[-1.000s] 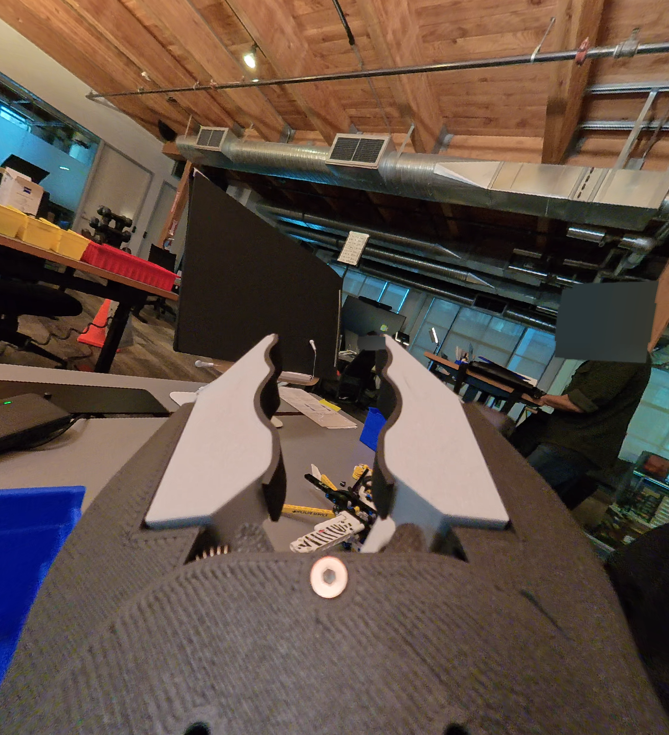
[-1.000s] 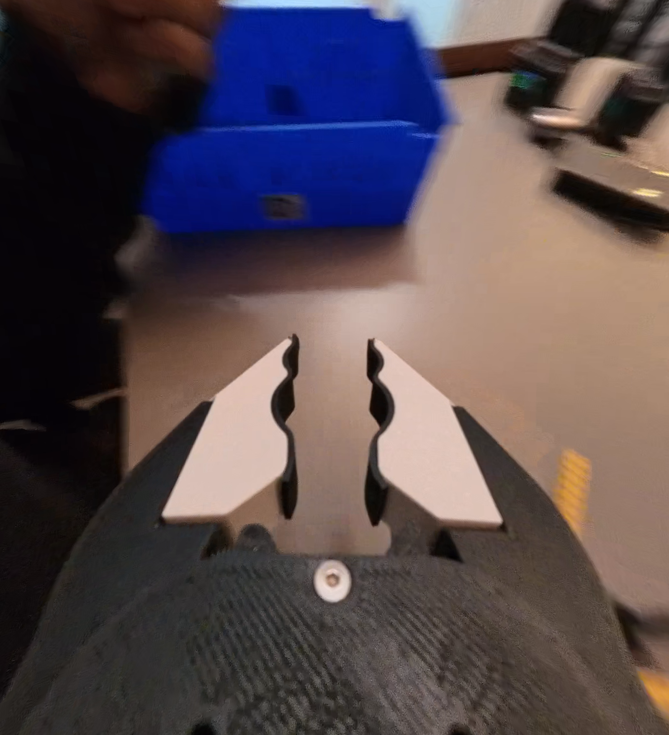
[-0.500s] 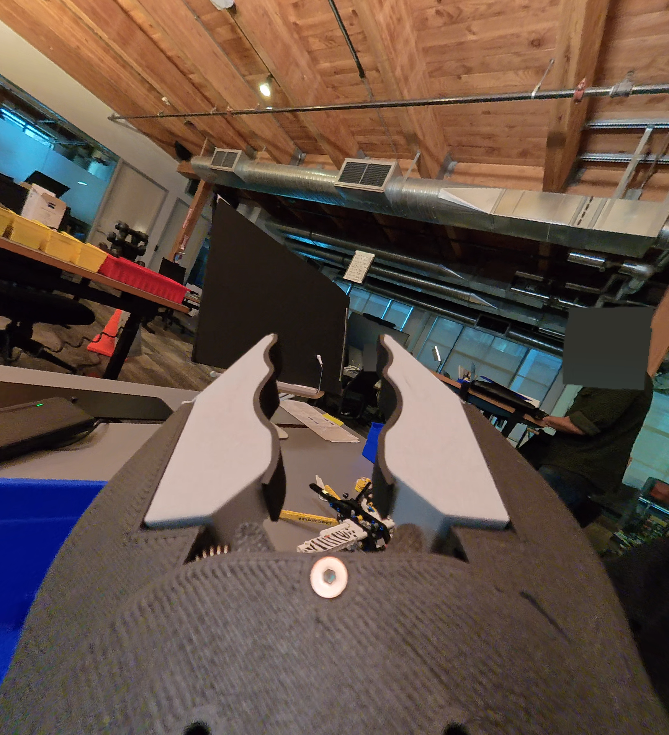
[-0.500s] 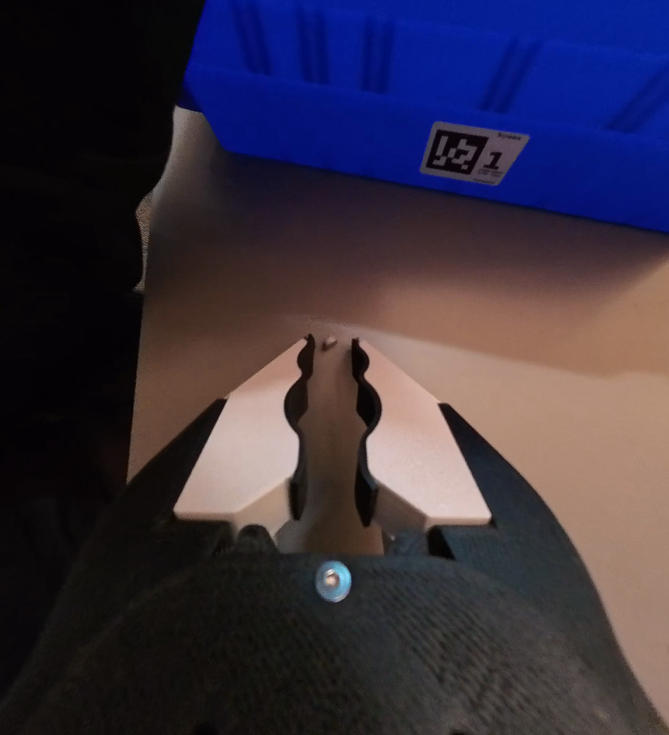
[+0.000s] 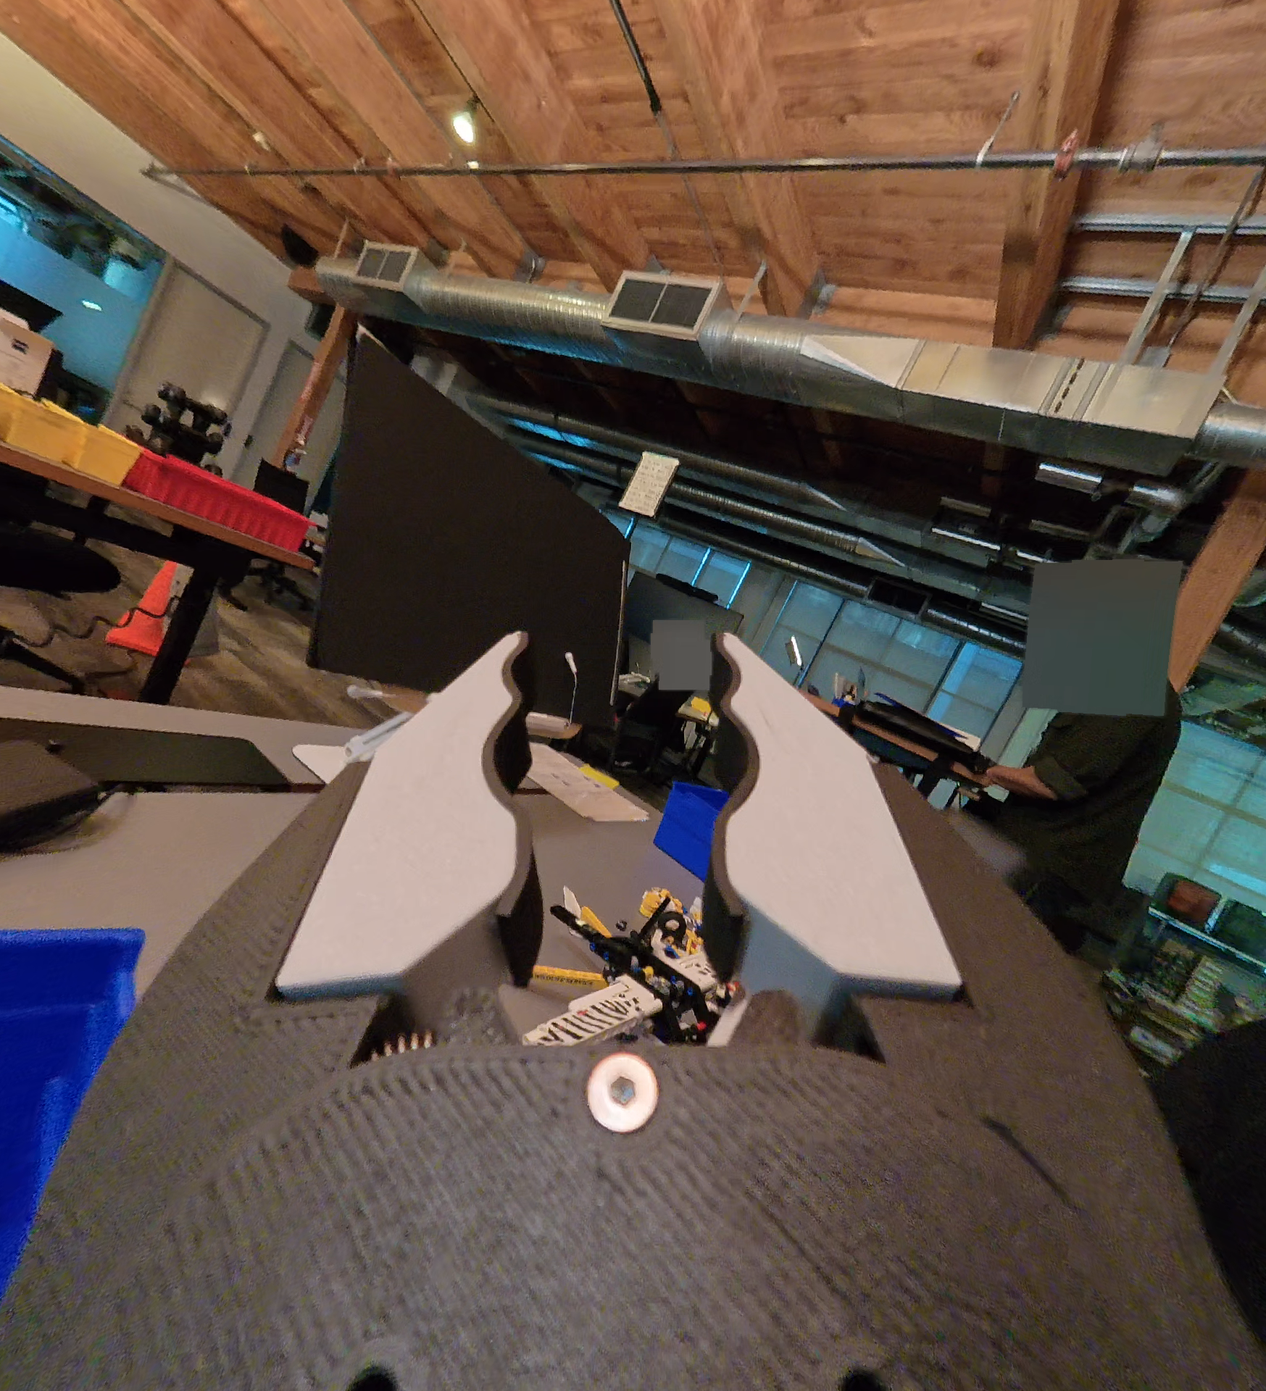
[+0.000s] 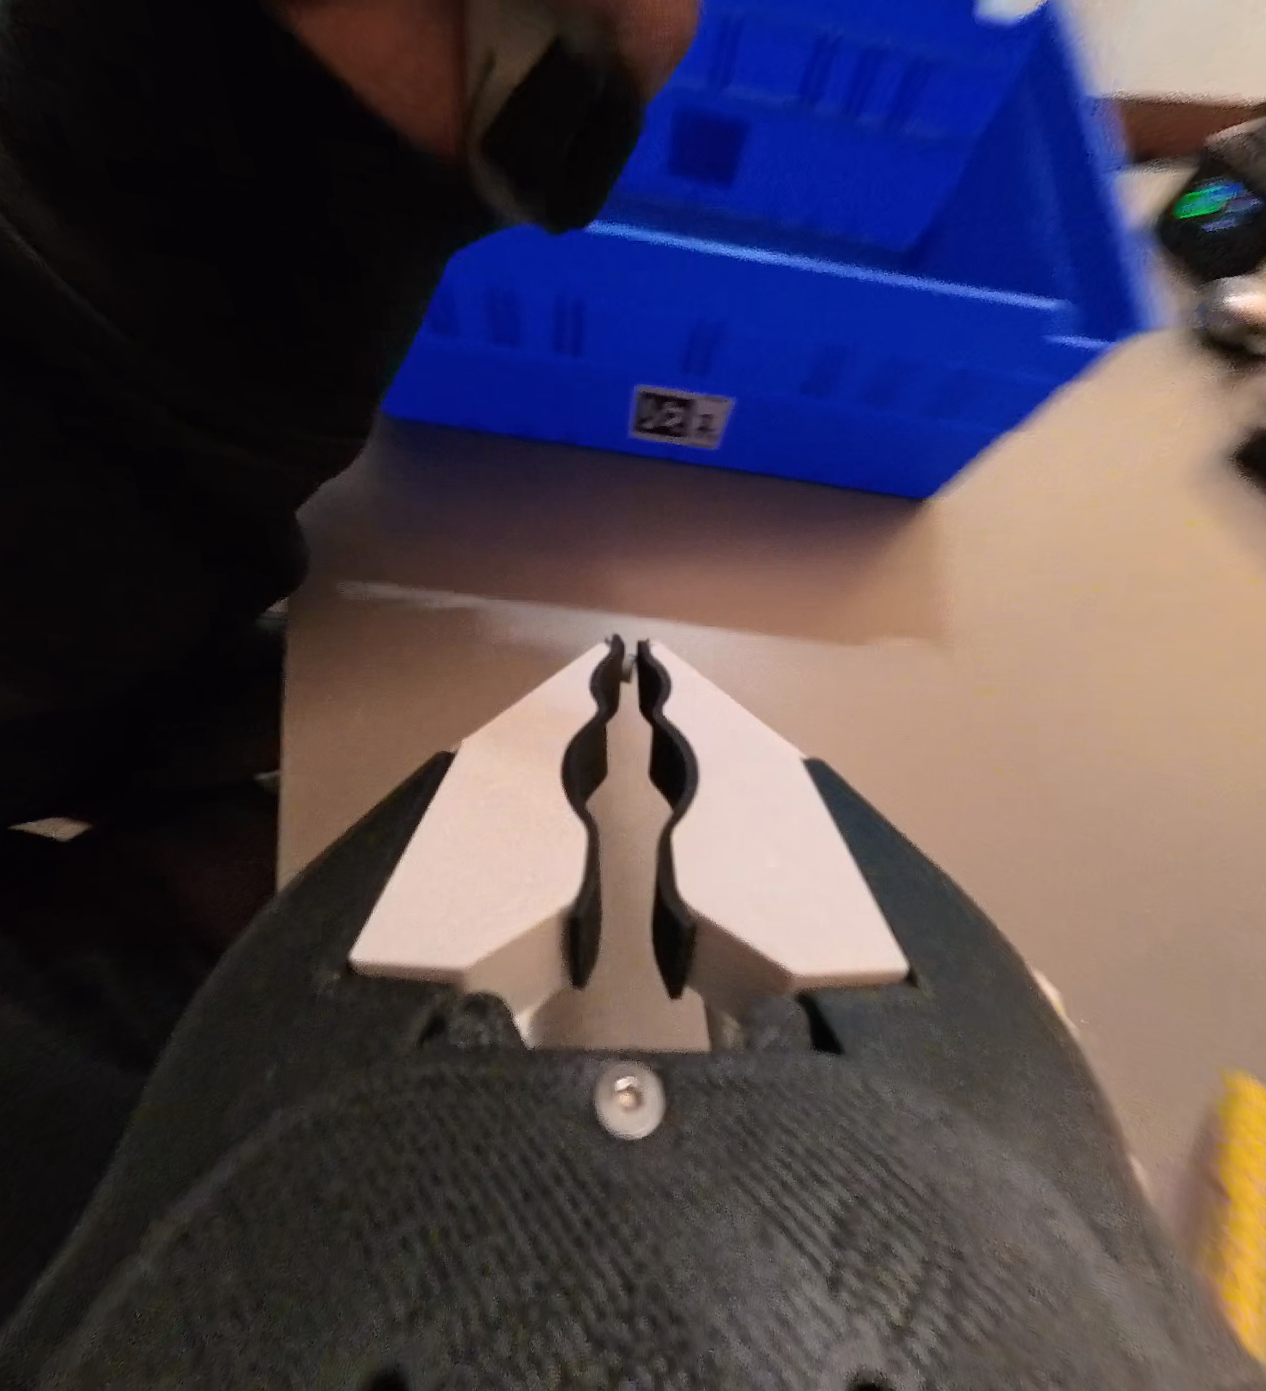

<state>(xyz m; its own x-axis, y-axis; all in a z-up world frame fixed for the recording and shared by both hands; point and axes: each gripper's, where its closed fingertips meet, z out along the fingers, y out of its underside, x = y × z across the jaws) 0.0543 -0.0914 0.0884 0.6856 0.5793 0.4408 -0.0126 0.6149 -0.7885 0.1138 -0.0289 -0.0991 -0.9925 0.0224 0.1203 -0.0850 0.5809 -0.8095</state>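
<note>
Now, as I held them:

Left tongs (image 5: 618, 651): jaws stood wide apart with nothing between the grey fingers (image 5: 419, 828); tilted up toward the wooden ceiling, probably parked clear of the work.

Small toy-brick model of black, white and yellow parts (image 5: 645, 971): lay on the grey tabletop (image 5: 163, 843) just beyond the left tongs, at 6 o'clock of the gap.

Right tongs (image 6: 626, 655): jaws nearly met, pinching a tiny pale piece (image 6: 626, 664) at the very tips; too small and blurred for me to name. I held it just above the tan table surface (image 6: 991, 715).

Blue plastic bin with a small printed sticker (image 6: 803, 331): stood at 12 o'clock of the right tongs, well apart.

Dark sleeve (image 6: 125, 376): filled 9 to 11 o'clock.
</note>
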